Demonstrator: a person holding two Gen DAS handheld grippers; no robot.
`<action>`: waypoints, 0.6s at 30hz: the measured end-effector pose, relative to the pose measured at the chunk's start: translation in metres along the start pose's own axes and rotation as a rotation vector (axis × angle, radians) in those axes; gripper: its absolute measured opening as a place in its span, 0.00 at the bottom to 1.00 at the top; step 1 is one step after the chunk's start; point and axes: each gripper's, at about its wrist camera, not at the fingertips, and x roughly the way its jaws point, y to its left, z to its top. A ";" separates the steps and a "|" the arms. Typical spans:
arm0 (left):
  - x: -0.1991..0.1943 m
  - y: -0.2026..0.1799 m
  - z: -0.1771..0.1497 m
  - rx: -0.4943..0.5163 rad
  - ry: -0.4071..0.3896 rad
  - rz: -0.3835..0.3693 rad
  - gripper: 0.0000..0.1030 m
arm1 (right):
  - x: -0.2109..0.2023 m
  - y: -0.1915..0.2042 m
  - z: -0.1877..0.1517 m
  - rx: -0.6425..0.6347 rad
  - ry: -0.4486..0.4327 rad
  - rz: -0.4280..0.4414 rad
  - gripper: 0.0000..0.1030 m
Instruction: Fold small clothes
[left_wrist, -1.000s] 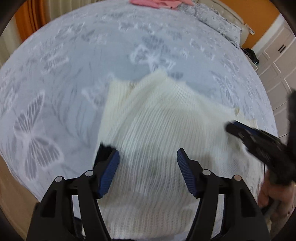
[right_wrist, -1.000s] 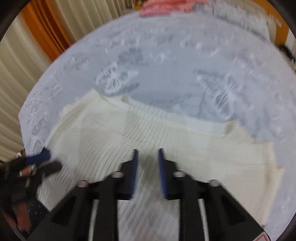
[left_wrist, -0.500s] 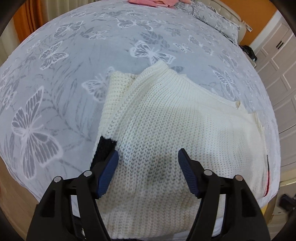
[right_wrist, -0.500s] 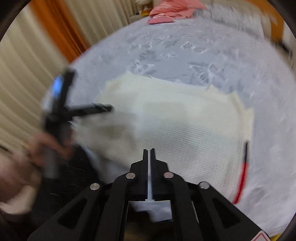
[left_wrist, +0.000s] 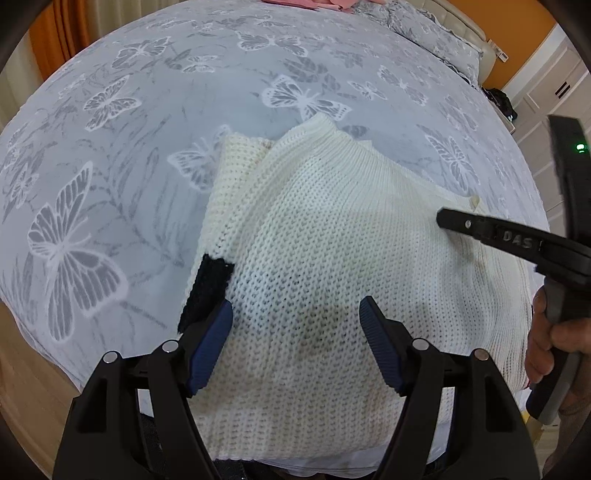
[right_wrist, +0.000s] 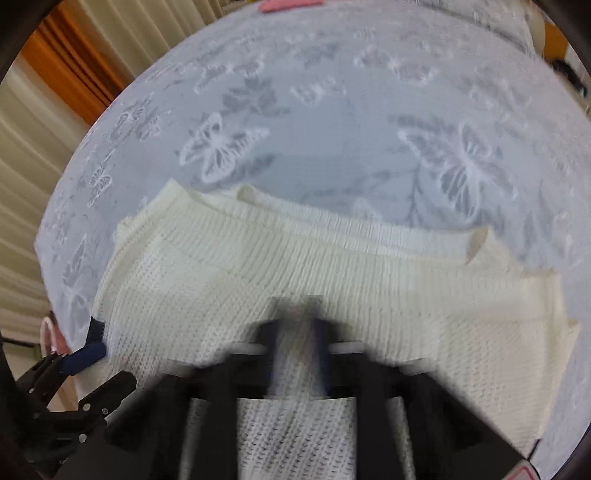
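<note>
Sweater (left_wrist: 332, 236) on bed (left_wrist: 147, 110); left gripper (left_wrist: 295, 332) (jaws apart) angled steeply down.

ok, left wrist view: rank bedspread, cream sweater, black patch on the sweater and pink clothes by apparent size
1. Bedspread, fills most of the frame.
2. Cream sweater.
3. Black patch.
4. Pink clothes, a cropped sliver at the far edge; distance shrinks them, so true size is unsure.

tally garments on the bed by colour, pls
Cream: 1, the knit sweater with a black patch, spread on the near part of the bed
Pink: 1 pile, the pink clothing at the far edge; pieces can't be separated
Total: 2
</note>
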 end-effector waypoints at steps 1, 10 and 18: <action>0.001 0.001 0.000 0.001 0.003 -0.002 0.67 | -0.005 -0.005 -0.003 0.017 -0.019 0.006 0.00; 0.003 -0.002 -0.004 0.031 -0.001 0.009 0.68 | -0.125 -0.005 -0.134 0.019 -0.098 0.196 0.00; 0.001 -0.011 -0.008 0.052 -0.016 0.043 0.73 | -0.093 0.012 -0.114 -0.059 -0.119 0.065 0.12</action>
